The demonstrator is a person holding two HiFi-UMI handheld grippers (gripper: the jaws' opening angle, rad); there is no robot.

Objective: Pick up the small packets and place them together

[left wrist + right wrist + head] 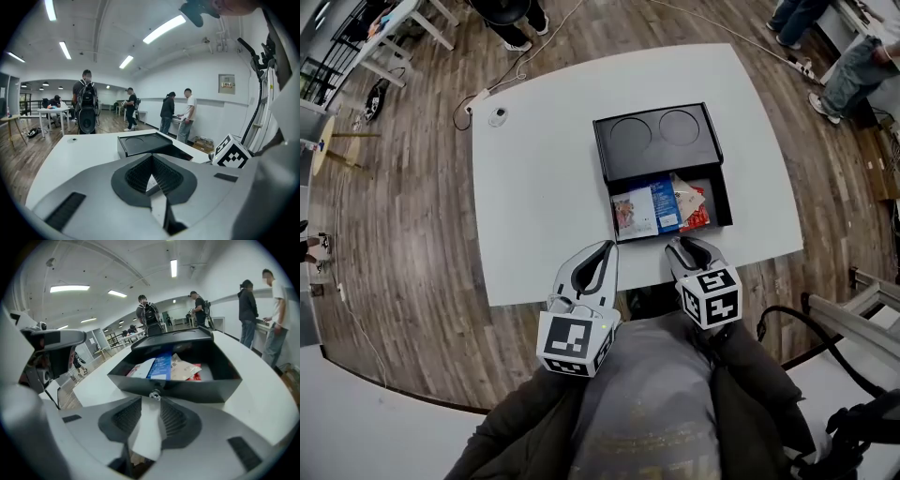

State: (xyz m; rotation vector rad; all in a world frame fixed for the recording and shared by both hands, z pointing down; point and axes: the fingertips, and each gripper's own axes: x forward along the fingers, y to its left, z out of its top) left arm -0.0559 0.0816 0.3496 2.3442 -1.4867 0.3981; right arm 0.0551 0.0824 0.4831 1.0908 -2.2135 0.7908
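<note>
A black box (656,141) lies on the white table (534,197), its drawer (724,202) pulled out toward me. Several small packets lie together inside: a blue and white one (652,208), a red one (696,214), a pale one (185,367). My right gripper (686,246) is at the drawer's front wall (187,390). Its jaws stand apart on either side of the small metal knob (153,395), with table showing between them. My left gripper (607,247) hovers over the table's near edge left of the drawer, its tips together and nothing in them.
A small round device (497,116) with a cable sits near the table's far left corner. Several people stand around the room, one with a backpack (86,110) beyond the table. Wooden floor surrounds the table, and its near edge (581,291) is right under the grippers.
</note>
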